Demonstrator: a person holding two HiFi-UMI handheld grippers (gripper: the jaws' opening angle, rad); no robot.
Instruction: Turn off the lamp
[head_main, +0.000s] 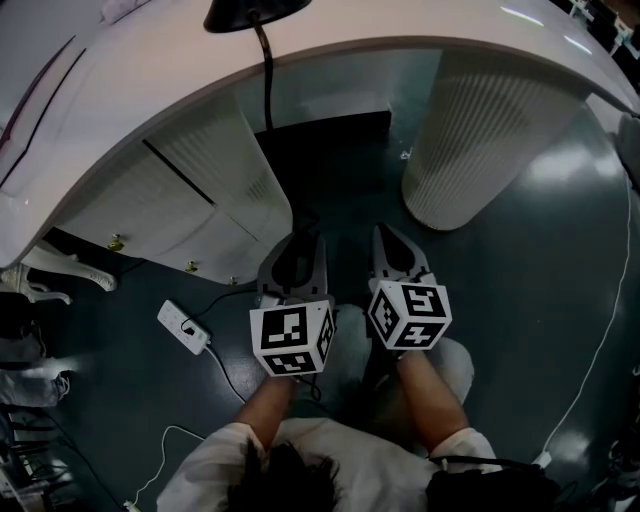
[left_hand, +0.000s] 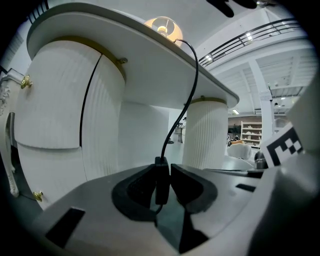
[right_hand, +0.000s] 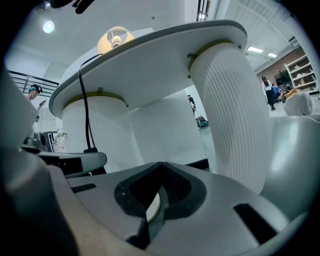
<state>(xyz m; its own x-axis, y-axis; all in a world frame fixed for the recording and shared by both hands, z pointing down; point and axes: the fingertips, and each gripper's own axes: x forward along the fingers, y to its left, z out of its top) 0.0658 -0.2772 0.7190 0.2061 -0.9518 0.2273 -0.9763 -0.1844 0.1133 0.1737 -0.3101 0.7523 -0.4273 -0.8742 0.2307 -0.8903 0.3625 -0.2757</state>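
Jaws of left gripper (left_hand: 164, 169) pinch cord switch (left_hand: 161, 184) (lamp (left_hand: 163, 27) lit); right gripper (right_hand: 160, 166) closed, empty.

My left tongs (left_hand: 164, 172) are clamped on the black cord switch (left_hand: 161, 184), one pad on each side of it. My right tongs (right_hand: 160, 167) are closed, tips together, nothing in them. Both point forward, side by side. My left forearm (head_main: 268, 400) and right forearm (head_main: 430, 385) run parallel behind them.
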